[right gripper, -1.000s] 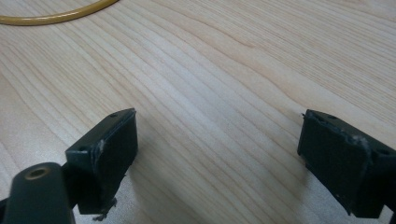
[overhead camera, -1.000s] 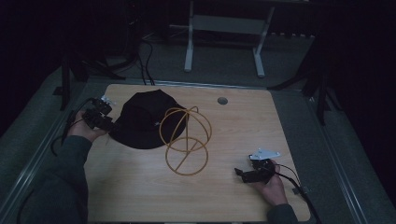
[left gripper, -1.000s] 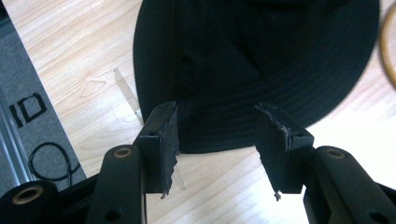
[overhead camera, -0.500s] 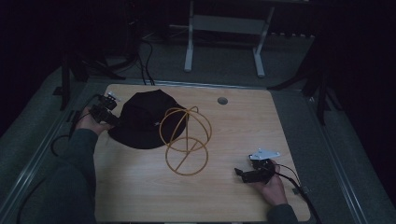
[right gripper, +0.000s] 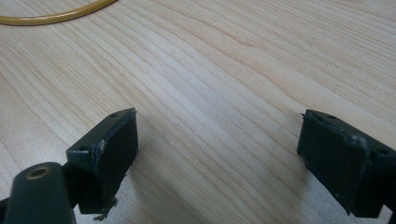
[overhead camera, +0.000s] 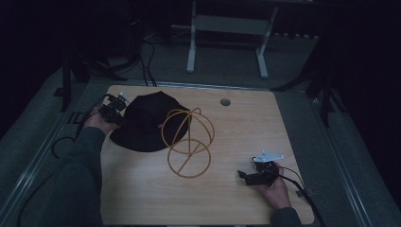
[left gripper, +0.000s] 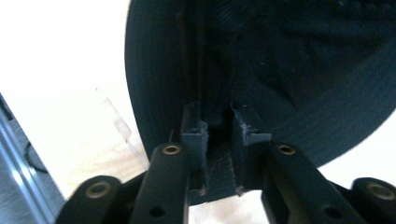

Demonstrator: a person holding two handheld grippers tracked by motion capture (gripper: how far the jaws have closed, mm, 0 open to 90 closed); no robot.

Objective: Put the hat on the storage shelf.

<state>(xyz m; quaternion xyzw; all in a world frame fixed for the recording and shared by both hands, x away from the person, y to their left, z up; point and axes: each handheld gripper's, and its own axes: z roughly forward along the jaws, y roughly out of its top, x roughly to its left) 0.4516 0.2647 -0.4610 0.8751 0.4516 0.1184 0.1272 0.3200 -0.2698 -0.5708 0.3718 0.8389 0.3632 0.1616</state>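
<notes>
At the left of the high view the left gripper [overhead camera: 113, 109] sits against the left edge of a black hat [overhead camera: 149, 120], held by the person's left hand [overhead camera: 100, 121]. Its fingers [left gripper: 195, 128] have just been closing, and in the left gripper view they stand close together with a fold of the hat's brim pinched between them; the dark ribbed fabric fills the upper right of that frame, with pale bench wood at the left.

The hat lies on the wooden bench [overhead camera: 246, 127] in the upper left part of the bench top, crown up. Just to its right, overlapping the hat's right edge in the high view, stands a yellow wire frame [overhead camera: 189, 142] made of rings, with its round base lying on the wood nearer the bottom of the frame.

The right gripper [overhead camera: 253, 176] rests low on the bench at the lower right of the high view, in the right hand [overhead camera: 273, 189], well apart from the hat. In the right gripper view its fingers [right gripper: 109, 154] stand wide apart over bare wood with nothing between them, and a curve of the yellow ring shows at the upper left.
</notes>
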